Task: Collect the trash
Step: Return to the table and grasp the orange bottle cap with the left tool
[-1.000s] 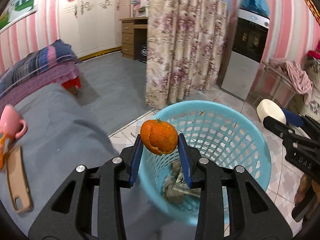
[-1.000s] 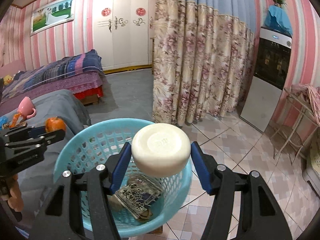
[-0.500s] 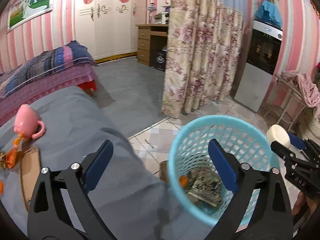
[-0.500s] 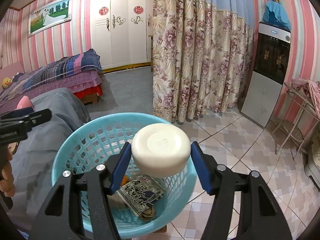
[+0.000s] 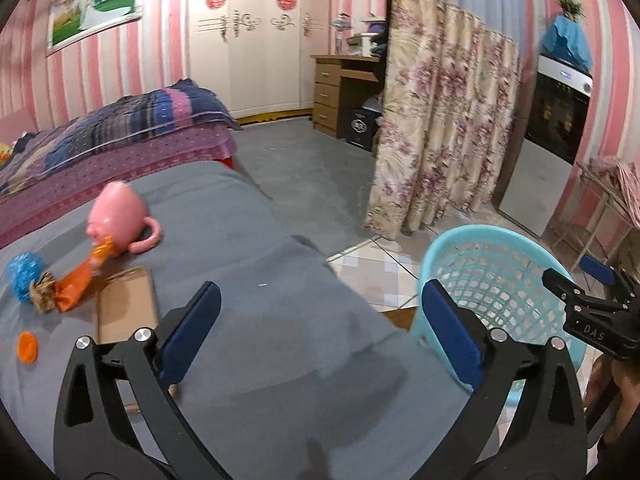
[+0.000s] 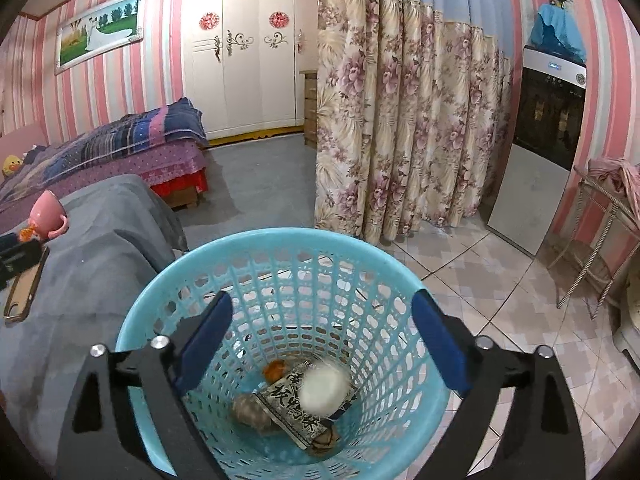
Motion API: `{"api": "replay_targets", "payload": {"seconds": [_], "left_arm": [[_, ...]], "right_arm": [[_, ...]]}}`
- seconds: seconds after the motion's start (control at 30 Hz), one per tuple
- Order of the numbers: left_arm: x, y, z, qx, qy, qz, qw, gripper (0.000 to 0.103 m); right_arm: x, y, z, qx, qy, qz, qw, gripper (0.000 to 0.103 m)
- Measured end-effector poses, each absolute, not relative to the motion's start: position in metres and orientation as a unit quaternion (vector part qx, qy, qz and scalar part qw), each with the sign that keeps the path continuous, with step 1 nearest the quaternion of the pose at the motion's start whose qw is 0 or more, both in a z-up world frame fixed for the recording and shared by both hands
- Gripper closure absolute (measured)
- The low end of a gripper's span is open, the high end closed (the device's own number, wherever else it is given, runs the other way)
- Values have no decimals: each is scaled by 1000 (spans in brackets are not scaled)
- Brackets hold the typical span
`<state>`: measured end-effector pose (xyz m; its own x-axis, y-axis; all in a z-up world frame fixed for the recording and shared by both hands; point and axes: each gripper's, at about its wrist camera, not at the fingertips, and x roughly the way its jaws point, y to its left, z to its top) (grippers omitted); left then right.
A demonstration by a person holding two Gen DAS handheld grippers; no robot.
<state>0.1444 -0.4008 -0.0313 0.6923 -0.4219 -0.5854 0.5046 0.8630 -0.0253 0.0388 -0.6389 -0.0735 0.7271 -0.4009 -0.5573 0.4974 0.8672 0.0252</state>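
Left of the basket [image 5: 472,248], on the grey bed cover [image 5: 248,248], an orange wrapper [image 5: 76,280] lies slanted, ahead-left of the empty left gripper [image 5: 316,320], jaws opening. Right gripper [image 6: 320,340] opens over the basket, empty, farther away.

Basket [image 6: 280,248]: I see it at lower centre of the right wrist view, on the floor just beside the table [image 6: 92,280].
Inside basket: a round puck [image 6: 324,392] lies on a printed packet [image 6: 292,412]; peel [image 6: 274,369] to their upper left.
Table [image 5: 248,248], left wrist view: mug [image 5: 118,216] at left; wrapper [image 5: 76,280], cardboard [image 5: 126,304] below it.
Curtain [image 6: 400,120]: behind the basket.
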Motion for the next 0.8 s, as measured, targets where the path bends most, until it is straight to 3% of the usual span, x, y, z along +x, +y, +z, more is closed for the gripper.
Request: {"api": "replay_targets", "payload": {"seconds": [0.17, 0.8], "left_arm": [[148, -363, -27, 64, 298, -219, 927, 6], [167, -191, -33, 38, 309, -77, 947, 6]], "right_arm": [[39, -627, -73, 87, 276, -250, 924, 6], [91, -523, -51, 63, 269, -172, 946, 5]]}}
